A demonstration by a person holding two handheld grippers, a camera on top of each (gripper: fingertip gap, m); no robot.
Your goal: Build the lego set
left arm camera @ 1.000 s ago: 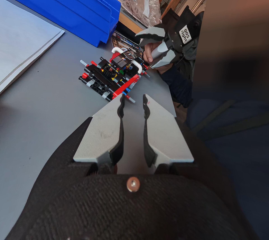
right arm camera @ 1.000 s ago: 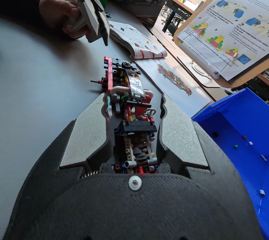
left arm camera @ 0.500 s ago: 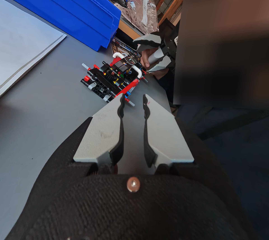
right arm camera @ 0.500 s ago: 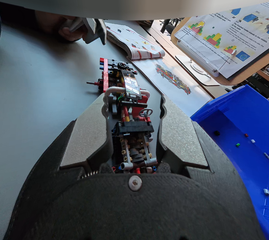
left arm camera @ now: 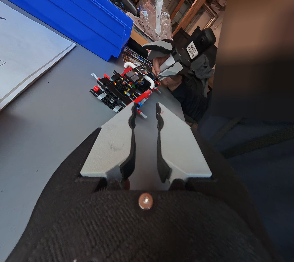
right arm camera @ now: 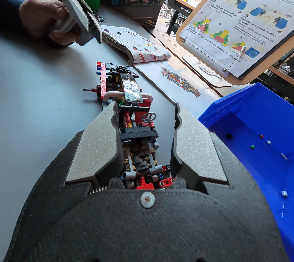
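Grey table (left arm camera: 47, 127) with brick car (right arm camera: 125, 111) lying between spread fingers of right gripper (right arm camera: 146, 106), ungripped. Left gripper (left arm camera: 145, 106) just beside car's far end, fingers slightly parted, bare. Blue bin (right arm camera: 254, 127) at right.

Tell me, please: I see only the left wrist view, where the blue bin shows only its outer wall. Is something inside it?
Observer: Yes. The right wrist view shows a few small loose pieces on the floor of the blue bin.
Operator: Does the right gripper hold the model?
Observer: No, it is open. The model appears between its fingers, with a clear gap beside one finger.
Operator: What lies beyond the model?
Observer: An open booklet, near the left gripper.
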